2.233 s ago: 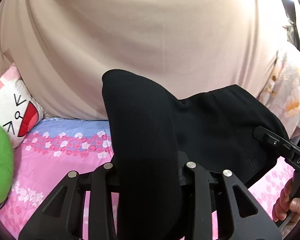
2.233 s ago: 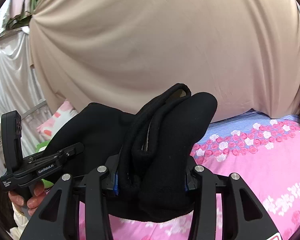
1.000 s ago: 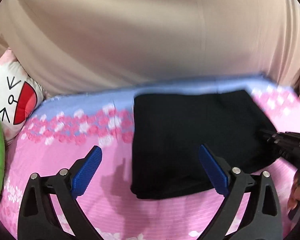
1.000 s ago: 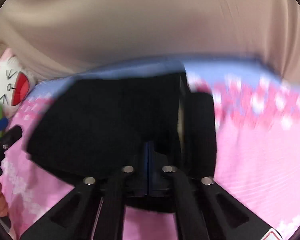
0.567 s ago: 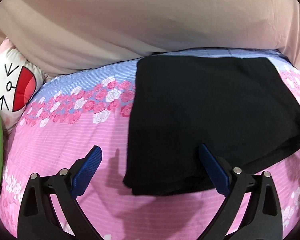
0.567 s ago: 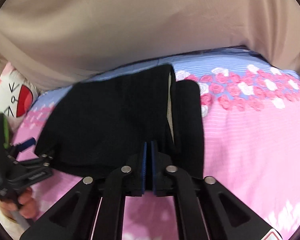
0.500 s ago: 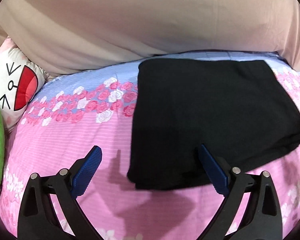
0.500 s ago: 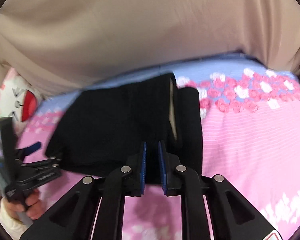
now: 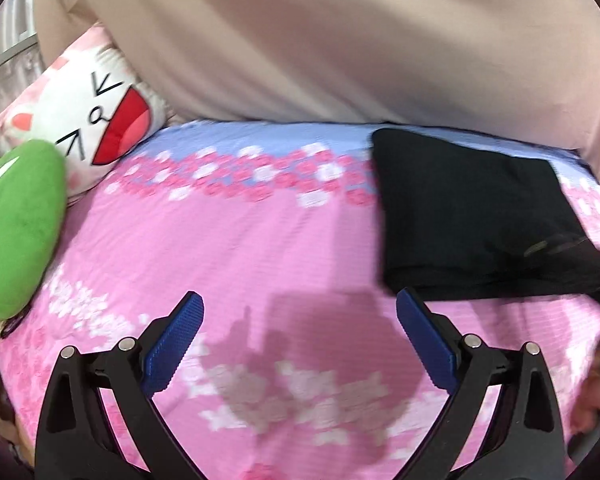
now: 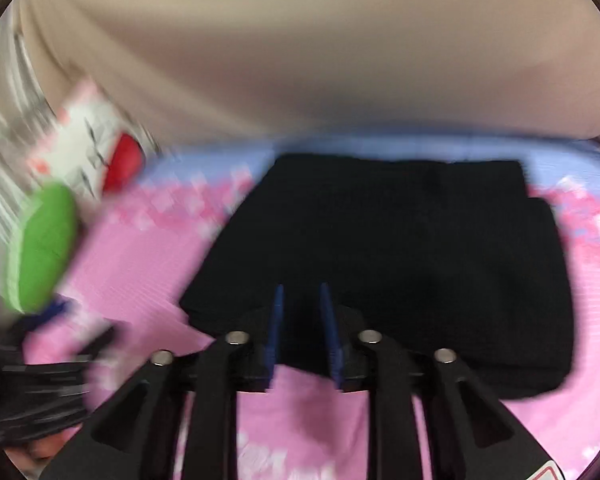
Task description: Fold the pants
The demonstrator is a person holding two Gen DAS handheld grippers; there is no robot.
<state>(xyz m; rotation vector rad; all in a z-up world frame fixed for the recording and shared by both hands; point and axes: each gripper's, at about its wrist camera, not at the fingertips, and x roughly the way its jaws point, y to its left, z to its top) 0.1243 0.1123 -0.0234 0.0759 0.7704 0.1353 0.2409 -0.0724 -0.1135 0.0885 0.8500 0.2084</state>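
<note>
While both views are blurred by motion, the main shapes are clear. Black pants [image 10: 400, 248] lie folded into a flat, roughly square bundle on a pink flowered bedsheet [image 9: 260, 248] with a pale blue band at its far edge.

From the left gripper [image 9: 300, 336], the pants sit ahead and to the right, clear of its blue pads [image 9: 176, 340], which are spread wide with nothing between them, above bare sheet.

From the right gripper [image 10: 302, 328], the bundle lies directly ahead, its near edge between the narrowly parted fingers, which grip nothing.

Far left of both tools are a white cartoon-face pillow [image 9: 88, 120] and a green plush cushion [image 9: 20, 224]. Beige fabric [image 9: 340, 40] rises behind the bed.
</note>
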